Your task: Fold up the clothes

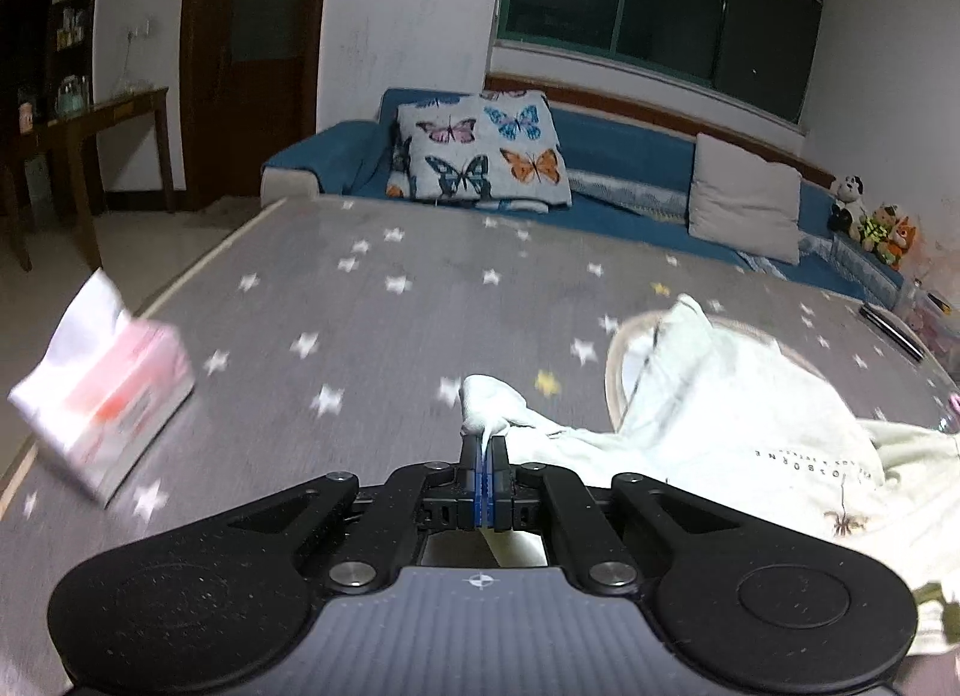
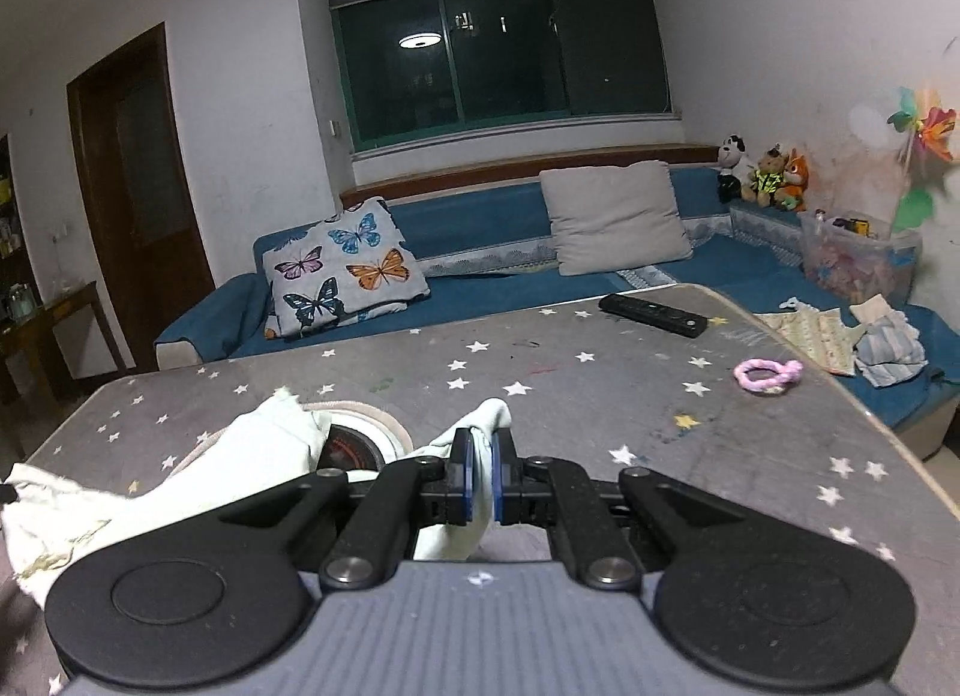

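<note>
A pale cream garment (image 1: 738,426) with small dark lettering lies bunched on the grey star-patterned table (image 1: 384,324). My left gripper (image 1: 485,444) is shut on one bunched end of it, low over the table. In the right wrist view the same garment (image 2: 264,450) trails off to the left, and my right gripper (image 2: 483,444) is shut on another bunched end of it. Part of the cloth hangs down between the right fingers.
A tissue box (image 1: 102,390) sits at the table's left edge. A round burner inset (image 2: 354,444) lies under the garment. A black remote (image 2: 654,315) and a pink ring toy (image 2: 768,375) lie at the far right. A blue sofa (image 2: 510,270) with cushions runs behind the table.
</note>
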Available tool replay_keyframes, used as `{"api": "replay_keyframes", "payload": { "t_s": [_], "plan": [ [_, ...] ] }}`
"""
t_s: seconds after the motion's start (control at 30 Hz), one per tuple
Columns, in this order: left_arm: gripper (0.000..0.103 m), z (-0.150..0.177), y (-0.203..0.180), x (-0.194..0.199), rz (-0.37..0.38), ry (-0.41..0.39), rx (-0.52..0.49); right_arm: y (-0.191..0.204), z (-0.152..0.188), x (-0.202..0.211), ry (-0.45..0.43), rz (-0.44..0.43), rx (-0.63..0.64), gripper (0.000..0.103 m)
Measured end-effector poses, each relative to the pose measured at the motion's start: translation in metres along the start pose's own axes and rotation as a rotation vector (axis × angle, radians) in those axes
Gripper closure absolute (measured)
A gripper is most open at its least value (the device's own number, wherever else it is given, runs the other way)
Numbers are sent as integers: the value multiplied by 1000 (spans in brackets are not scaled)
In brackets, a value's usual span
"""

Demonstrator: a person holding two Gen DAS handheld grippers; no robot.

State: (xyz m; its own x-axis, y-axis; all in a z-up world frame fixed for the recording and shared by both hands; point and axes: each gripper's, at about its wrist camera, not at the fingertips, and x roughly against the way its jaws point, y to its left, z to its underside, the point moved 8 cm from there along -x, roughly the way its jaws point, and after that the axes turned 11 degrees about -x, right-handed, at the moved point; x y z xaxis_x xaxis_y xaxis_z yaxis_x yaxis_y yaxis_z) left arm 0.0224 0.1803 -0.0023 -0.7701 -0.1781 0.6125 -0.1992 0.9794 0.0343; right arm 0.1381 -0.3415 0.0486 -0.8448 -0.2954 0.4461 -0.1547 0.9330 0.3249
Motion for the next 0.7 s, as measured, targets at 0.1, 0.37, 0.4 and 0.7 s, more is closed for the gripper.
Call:
{"api": "replay_keyframes", "payload": {
  "t_s": [0.1,0.37,0.4,0.7],
  "plan": [
    [102,23,-4,1,21,54,-28,-6,9,12,20,19,13,97],
    [99,33,-2,1,30,89,-37,-16,28,9,98,63,28,93],
    [99,32,-1,2,28,86,-43,-16,27,9,94,65,33,93],
    [74,21,-3,2,8,59,-71,-7,23,-8,114,48,72,91]
  ]
}}
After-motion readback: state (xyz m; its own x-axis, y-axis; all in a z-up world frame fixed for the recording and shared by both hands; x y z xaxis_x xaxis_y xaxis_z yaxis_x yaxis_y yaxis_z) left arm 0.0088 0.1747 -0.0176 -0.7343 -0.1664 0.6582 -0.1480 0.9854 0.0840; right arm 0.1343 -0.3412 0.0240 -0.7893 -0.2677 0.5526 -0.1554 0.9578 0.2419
